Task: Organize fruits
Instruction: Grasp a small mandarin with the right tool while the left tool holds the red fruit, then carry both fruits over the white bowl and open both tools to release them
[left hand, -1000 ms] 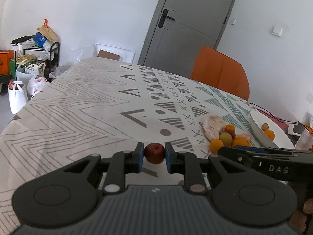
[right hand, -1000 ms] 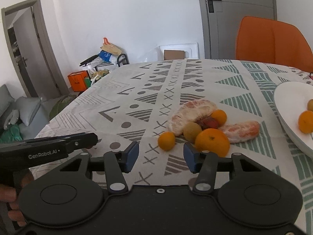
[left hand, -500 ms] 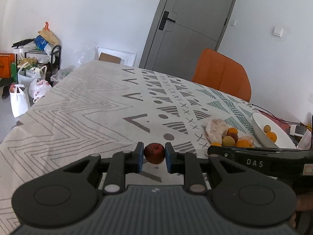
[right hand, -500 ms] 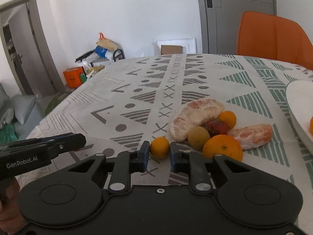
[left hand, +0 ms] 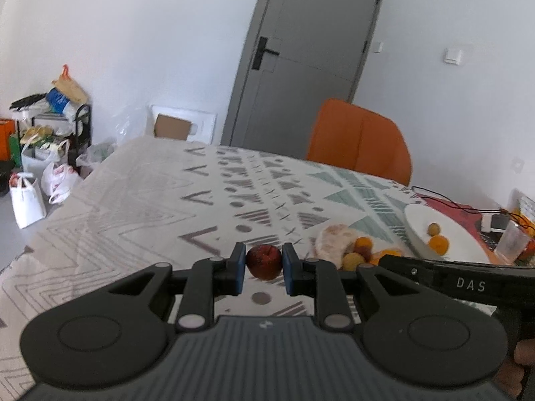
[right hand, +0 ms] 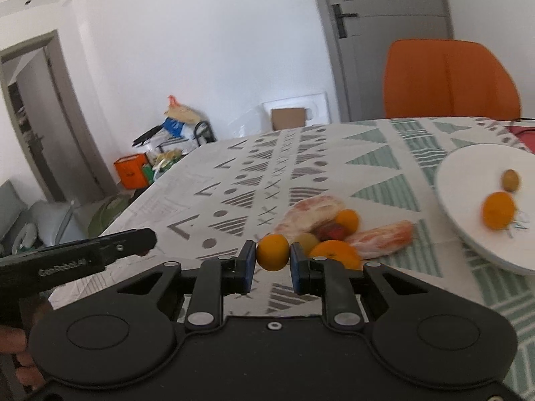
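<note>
My left gripper (left hand: pixel 263 264) is shut on a small dark red fruit (left hand: pixel 264 261), held above the patterned tablecloth. My right gripper (right hand: pixel 273 259) is shut on a small orange (right hand: pixel 272 252), lifted just in front of the fruit pile (right hand: pixel 329 230). That pile holds peeled citrus pieces, a bigger orange, a red fruit and a greenish one. A white plate (right hand: pixel 468 170) at the right carries an orange (right hand: pixel 498 210) and a small brownish-green fruit (right hand: pixel 511 180). In the left wrist view the pile (left hand: pixel 354 250) and the plate (left hand: pixel 418 224) lie to the right, partly behind the right gripper's body.
An orange chair (right hand: pixel 448 80) stands at the table's far side. A black cable (left hand: pixel 448 200) and a plastic cup (left hand: pixel 510 244) lie beyond the plate. Bags and a rack (left hand: pixel 50 140) crowd the floor at the left. A grey door (left hand: pixel 301 50) is behind.
The right gripper moved onto the small orange, shut on it and lifted it off the cloth. The left gripper rose a little with the red fruit still in it.
</note>
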Motion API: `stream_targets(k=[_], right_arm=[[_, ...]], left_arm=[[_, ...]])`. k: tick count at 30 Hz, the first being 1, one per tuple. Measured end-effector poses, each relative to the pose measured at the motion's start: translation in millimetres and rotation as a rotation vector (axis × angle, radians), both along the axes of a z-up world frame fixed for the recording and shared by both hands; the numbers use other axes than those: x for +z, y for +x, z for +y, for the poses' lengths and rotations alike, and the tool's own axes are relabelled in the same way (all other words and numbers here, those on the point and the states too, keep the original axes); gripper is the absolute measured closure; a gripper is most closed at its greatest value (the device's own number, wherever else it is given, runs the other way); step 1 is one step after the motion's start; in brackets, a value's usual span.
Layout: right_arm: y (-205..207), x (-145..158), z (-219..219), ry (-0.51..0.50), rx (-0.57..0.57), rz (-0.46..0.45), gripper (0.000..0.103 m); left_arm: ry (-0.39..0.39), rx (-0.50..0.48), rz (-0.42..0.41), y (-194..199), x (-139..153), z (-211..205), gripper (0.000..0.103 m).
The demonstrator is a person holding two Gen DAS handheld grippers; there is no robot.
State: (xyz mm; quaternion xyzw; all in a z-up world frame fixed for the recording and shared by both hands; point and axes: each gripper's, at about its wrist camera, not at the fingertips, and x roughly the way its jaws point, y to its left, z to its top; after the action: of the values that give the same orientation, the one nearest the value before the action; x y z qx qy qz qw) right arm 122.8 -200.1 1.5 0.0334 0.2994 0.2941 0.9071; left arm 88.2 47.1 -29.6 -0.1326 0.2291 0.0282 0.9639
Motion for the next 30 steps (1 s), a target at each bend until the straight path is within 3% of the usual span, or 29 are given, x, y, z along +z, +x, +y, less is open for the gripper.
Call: stream_targets(k=[10,30], right_arm=[[-5.0,5.2,-40.6,0.045,-0.086,-0.034,0.083],[5.1,-12.2,-125.4,0.116,-0.281,-0.028,0.083]], left_arm=[[0.040,-0.062,-0.020,6.7,11.2,-27.4,0.082],[0.113,-0.251,-0.030,46.4,17.6,-108.9,0.082]])
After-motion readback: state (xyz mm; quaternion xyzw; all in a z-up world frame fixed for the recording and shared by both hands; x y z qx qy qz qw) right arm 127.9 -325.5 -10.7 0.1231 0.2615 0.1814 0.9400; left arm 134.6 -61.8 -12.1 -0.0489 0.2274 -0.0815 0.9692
